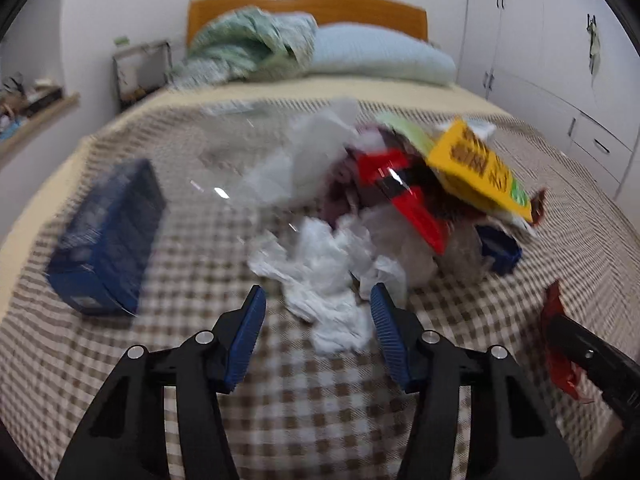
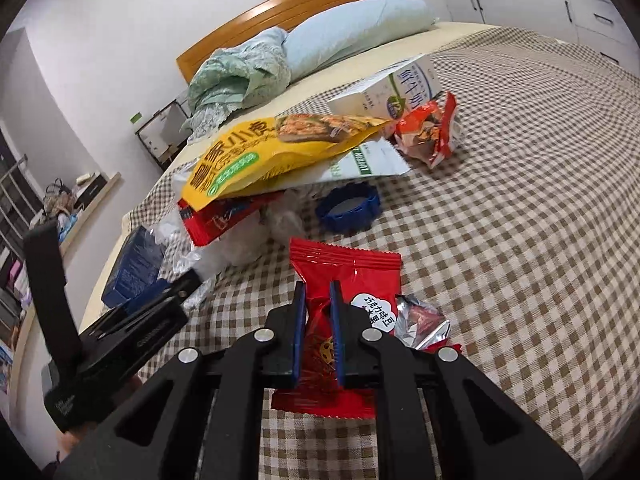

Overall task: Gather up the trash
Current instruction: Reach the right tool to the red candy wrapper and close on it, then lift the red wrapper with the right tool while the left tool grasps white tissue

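A heap of trash lies on the checkered bedspread [image 1: 304, 424]. My left gripper [image 1: 318, 290] is open, and a crumpled white paper [image 1: 320, 276] lies between its blue pads, close to the right one. Behind the paper are a clear plastic bag [image 1: 256, 160], a red pack [image 1: 400, 184] and a yellow snack bag [image 1: 476, 168]. My right gripper [image 2: 317, 286] is shut on a red snack wrapper [image 2: 352, 268], which lies flat on the bed. The same wrapper [image 1: 556, 344] shows at the right edge of the left wrist view.
A blue box [image 1: 108, 236] lies left of the heap. A blue lid [image 2: 348, 208], a milk carton [image 2: 392, 88], a crumpled red wrapper [image 2: 428, 128] and silver foil [image 2: 424, 320] lie around. A pillow [image 1: 376, 52] and a blanket [image 1: 248, 44] are at the headboard.
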